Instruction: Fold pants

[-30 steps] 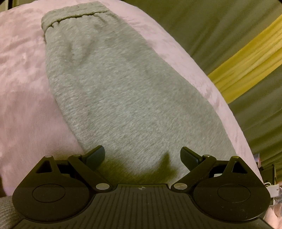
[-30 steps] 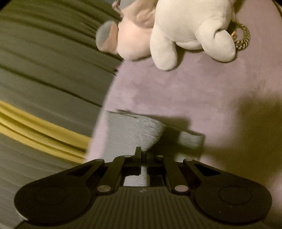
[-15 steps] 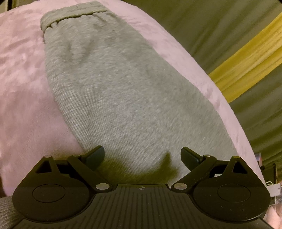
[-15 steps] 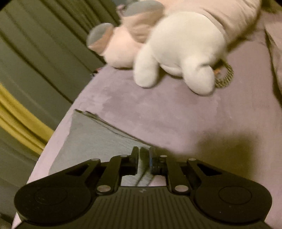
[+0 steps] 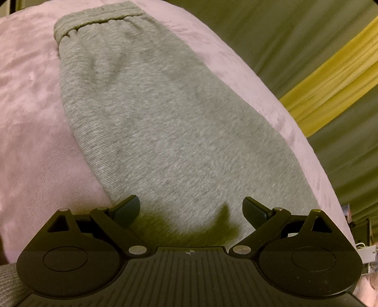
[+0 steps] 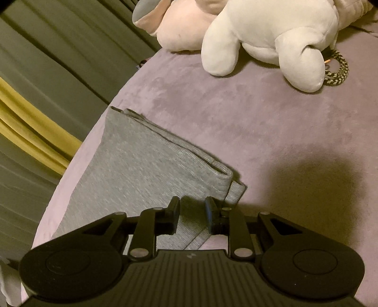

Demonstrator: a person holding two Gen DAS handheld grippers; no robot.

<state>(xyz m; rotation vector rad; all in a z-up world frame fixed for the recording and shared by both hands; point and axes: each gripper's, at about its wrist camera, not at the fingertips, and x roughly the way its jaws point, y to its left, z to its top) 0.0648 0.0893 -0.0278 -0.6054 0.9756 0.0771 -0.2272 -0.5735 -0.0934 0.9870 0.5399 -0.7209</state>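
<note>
Bed: mauve plush cover [image 6: 259, 122] carries everything; green drapes with a yellow band hang beyond its edge in both views.
Pants: grey sweatpants [image 5: 165, 132] lie flat on the cover, long axis running away from the left camera, elastic waistband [image 5: 99, 17] at the far end. In the right view the other end shows as a stacked, doubled panel [image 6: 141, 170] near the bed edge, its hem corner [image 6: 226, 179] just ahead of the right fingers.
Plush toys: white and pink soft animals [image 6: 259, 35] at the far side of the cover, well apart from the cloth; a braided cord [image 6: 337, 68] beside them. Not in the way.
Left gripper [image 5: 191, 207]: fingers wide apart, hovering low over the near part of the pants, nothing between the pads.
Right gripper [image 6: 191, 213]: jaws opening; cloth lies under the gap but the pads do not press it, so I read it as let go.
Key relation: hem corner lies just forward and right of the right fingers; right hand nearer that end, left hand nearer the mid-leg.
Judgement: next fold likely runs along the long axis toward the waistband; path over the cloth looks unobstructed.
</note>
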